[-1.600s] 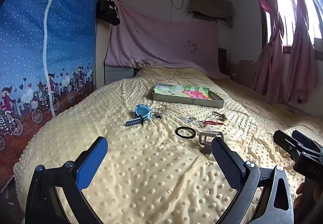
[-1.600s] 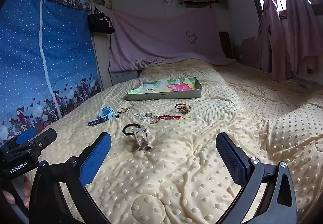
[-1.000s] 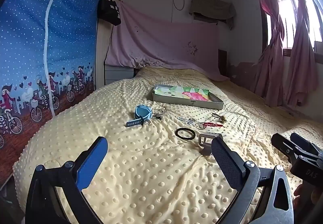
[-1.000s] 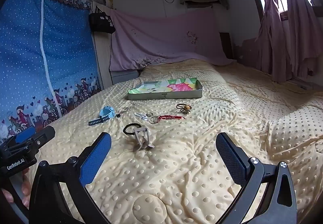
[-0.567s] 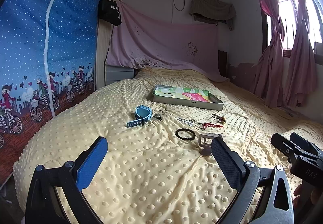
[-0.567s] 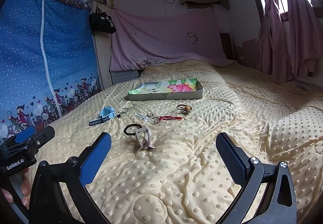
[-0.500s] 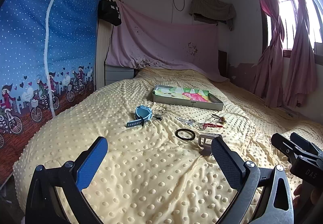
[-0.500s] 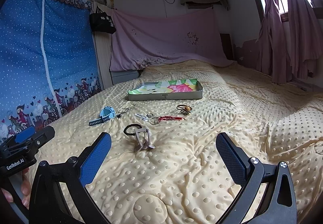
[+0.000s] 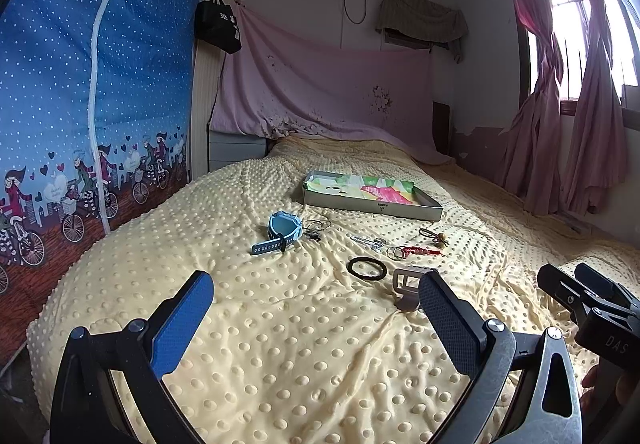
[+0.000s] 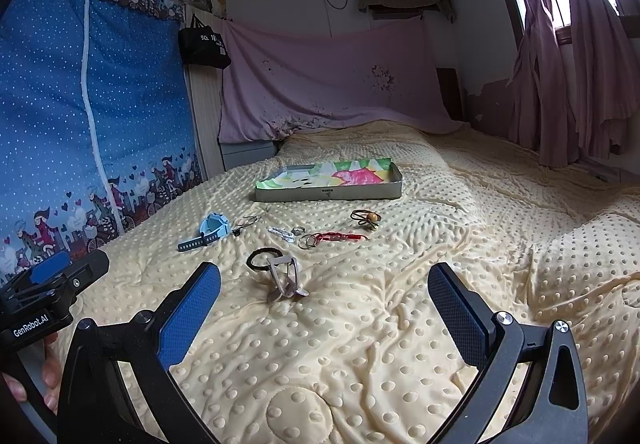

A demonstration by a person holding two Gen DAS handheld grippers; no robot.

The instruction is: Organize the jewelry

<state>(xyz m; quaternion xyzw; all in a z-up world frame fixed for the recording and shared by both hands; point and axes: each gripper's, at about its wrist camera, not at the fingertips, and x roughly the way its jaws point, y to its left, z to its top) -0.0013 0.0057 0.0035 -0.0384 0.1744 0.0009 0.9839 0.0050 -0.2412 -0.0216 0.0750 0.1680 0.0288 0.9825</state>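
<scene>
Small jewelry lies scattered on a yellow dotted bedspread (image 9: 280, 344). A blue watch (image 9: 282, 230) (image 10: 210, 230) lies at the left, next to thin wire rings (image 10: 248, 221). Nearby lie a black hair band (image 9: 367, 268) (image 10: 262, 257), a grey-brown claw clip (image 9: 406, 286) (image 10: 286, 278), a silver hair clip (image 10: 280, 233), a red string with key rings (image 10: 332, 237) and a brown beaded hair tie (image 10: 366, 218). A shallow grey tray (image 9: 370, 206) (image 10: 328, 194) with a colourful picture stands behind them. My left gripper (image 9: 316, 308) and right gripper (image 10: 324, 296) are open and hold nothing, short of the items.
A blue dotted fabric wardrobe (image 9: 80, 104) stands along the bed's left side. A pink sheet (image 9: 320, 96) hangs at the headboard. Pink curtains (image 9: 560, 124) cover the window on the right. A hand (image 10: 44, 372) holds the left gripper's handle.
Both views have shifted only very slightly; the items on the bedspread lie where they were and both grippers stay open.
</scene>
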